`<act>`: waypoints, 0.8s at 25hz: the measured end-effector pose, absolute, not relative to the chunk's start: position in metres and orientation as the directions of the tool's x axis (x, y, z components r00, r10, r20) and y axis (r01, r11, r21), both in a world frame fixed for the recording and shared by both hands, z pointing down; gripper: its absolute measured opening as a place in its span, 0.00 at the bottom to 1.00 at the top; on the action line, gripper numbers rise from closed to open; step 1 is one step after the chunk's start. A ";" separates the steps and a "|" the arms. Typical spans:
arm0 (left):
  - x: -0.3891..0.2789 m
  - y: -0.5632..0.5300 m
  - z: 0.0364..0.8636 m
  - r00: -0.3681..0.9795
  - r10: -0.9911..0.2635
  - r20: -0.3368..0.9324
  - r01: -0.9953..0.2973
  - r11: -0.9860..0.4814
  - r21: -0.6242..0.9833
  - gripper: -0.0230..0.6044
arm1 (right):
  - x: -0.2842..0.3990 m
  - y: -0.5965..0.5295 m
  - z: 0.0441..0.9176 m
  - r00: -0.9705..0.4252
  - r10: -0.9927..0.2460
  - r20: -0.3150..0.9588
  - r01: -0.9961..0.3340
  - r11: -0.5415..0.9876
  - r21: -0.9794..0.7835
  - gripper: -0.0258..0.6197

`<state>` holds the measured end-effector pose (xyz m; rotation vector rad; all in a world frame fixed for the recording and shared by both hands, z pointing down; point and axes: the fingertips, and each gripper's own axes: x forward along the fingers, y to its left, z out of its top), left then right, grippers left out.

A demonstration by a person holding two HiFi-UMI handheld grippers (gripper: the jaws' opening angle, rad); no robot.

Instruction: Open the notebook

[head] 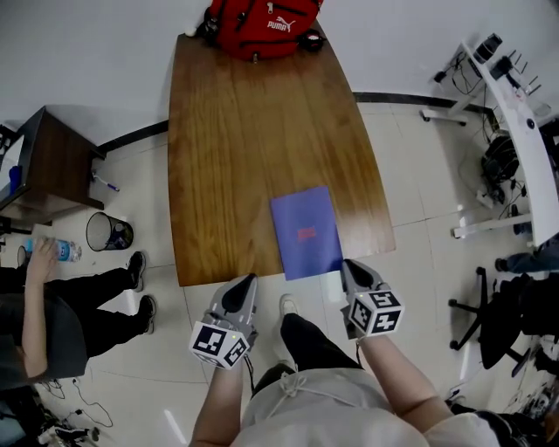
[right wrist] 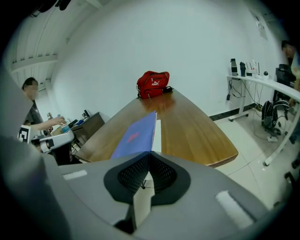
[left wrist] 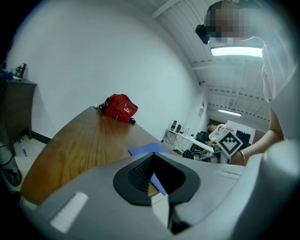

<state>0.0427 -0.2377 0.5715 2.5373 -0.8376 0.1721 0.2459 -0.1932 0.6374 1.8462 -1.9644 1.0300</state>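
A closed blue-purple notebook with a red mark on its cover lies near the front edge of the wooden table. It also shows in the left gripper view as the notebook and in the right gripper view as the notebook, with a white strip along its right side. My left gripper hangs just off the table's front edge, left of the notebook, jaws shut and empty. My right gripper sits by the notebook's near right corner, apart from it, also shut on nothing.
A red backpack stands at the table's far end. A seated person, a wire bin and a dark cabinet are at the left. A white desk and an office chair are at the right.
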 end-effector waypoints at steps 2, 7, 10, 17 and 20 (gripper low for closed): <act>0.041 -0.238 0.561 0.804 -0.547 0.234 -0.594 -0.712 0.374 0.03 | 0.241 -0.194 0.621 -0.172 -0.782 0.598 -0.948 -0.035 -0.318 0.05; 0.029 -0.243 0.526 0.784 -0.590 0.192 -0.618 -0.716 0.326 0.03 | 0.216 -0.205 0.569 -0.232 -0.820 0.523 -0.940 0.051 -0.337 0.05; 0.009 -0.244 0.509 0.744 -0.644 0.177 -0.665 -0.687 0.293 0.03 | 0.188 -0.219 0.542 -0.299 -0.830 0.470 -0.928 0.139 -0.346 0.05; -0.052 -0.230 0.495 0.647 -0.744 0.167 -0.756 -0.599 0.263 0.03 | 0.093 -0.233 0.521 -0.467 -0.772 0.432 -0.873 0.325 -0.363 0.05; -0.079 -0.227 0.501 0.588 -0.788 0.182 -0.802 -0.539 0.257 0.03 | 0.058 -0.239 0.532 -0.515 -0.725 0.458 -0.849 0.358 -0.389 0.06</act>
